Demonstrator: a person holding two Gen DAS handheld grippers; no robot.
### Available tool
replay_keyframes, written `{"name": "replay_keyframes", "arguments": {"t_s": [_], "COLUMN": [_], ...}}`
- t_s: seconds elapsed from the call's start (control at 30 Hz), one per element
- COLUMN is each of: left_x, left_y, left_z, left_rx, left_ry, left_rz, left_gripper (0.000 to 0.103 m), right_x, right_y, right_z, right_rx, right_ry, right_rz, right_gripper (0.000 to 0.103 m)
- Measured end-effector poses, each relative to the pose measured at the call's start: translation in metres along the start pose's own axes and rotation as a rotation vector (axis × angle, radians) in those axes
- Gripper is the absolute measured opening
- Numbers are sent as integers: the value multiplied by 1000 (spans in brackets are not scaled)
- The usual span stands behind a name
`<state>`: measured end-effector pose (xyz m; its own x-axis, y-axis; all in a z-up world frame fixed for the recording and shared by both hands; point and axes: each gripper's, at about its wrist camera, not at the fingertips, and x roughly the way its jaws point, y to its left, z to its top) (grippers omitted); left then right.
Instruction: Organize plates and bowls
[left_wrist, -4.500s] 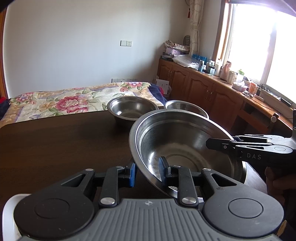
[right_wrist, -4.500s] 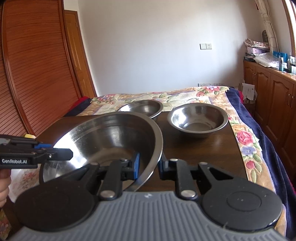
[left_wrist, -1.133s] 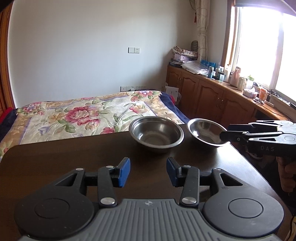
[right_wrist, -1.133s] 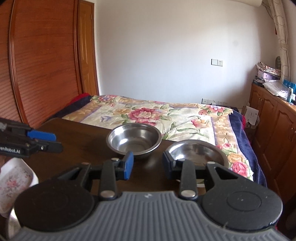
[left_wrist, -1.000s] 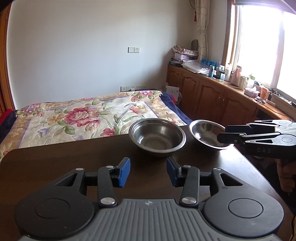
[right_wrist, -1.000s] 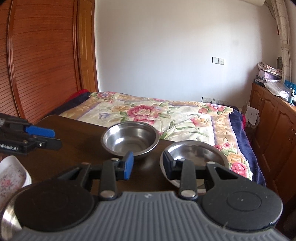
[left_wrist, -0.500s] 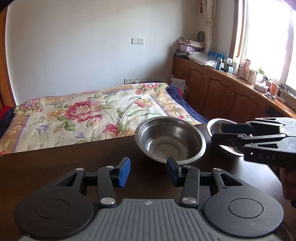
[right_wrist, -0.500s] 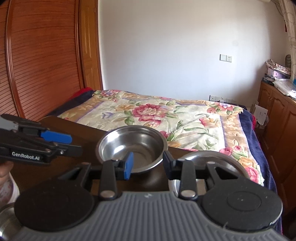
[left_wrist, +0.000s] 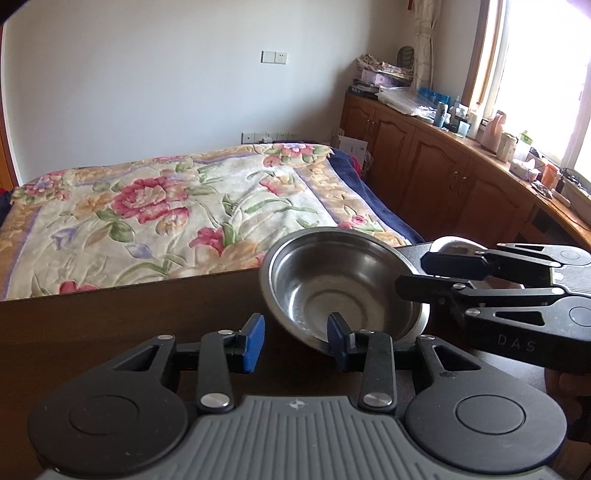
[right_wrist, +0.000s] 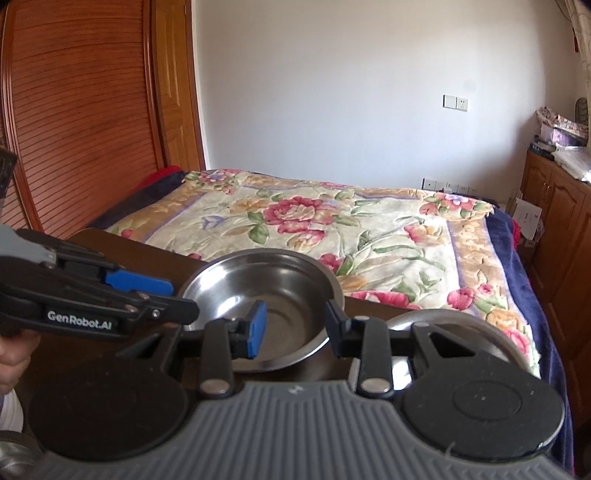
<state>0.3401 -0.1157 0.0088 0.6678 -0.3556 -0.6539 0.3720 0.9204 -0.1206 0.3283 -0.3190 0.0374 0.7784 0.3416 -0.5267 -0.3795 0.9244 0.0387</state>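
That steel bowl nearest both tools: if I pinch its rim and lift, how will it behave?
The steel bowl looks rigid and thin-walled, so probably light. Its polished rim may slip between the left tool's pads. Held by one edge, it will likely tilt, and a push would probably slide it across the smooth table.

silver bowl (left_wrist: 343, 280), floral bedspread (left_wrist: 166, 210) (pink roses)

- The bowl (left_wrist: 343, 284) is shiny metal, smooth inside.
- The table (left_wrist: 110, 314) is dark wood, slightly glossy.
- The bedcover (right_wrist: 332, 229) is soft flowered cloth.
- The cabinets (left_wrist: 443, 173) are varnished wood.
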Motion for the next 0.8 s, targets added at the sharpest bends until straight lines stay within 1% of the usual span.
{"name": "replay_keyframes", "arguments": {"t_s": [0.13, 0.47, 0.57, 0.6, 0.73, 0.8], "left_x": [5, 7, 8, 8, 11, 13], "left_y": [1, 2, 2, 2, 2, 4], "left_z": [1, 0, 0, 0, -4, -7], "left_rx": [-15, -23, -22, -21, -24, -23], "left_ry": [14, 22, 23, 22, 34, 45], "left_rz": [-18, -11, -6, -2, 16, 20], "left_gripper": [39, 32, 30, 29, 19, 17], "right_x": [4, 12, 11, 11, 16, 19], "right_y": [2, 0, -1, -1, -1, -2], "right_z": [0, 2, 2, 2, 1, 0], "right_rx": [-8, -17, 0, -6, -11, -13], "right_ry": [8, 7, 8, 7, 22, 29], "right_rz": [-6, -33, -23, -27, -29, -34], "right_gripper": [36, 36, 37, 37, 37, 36]}}
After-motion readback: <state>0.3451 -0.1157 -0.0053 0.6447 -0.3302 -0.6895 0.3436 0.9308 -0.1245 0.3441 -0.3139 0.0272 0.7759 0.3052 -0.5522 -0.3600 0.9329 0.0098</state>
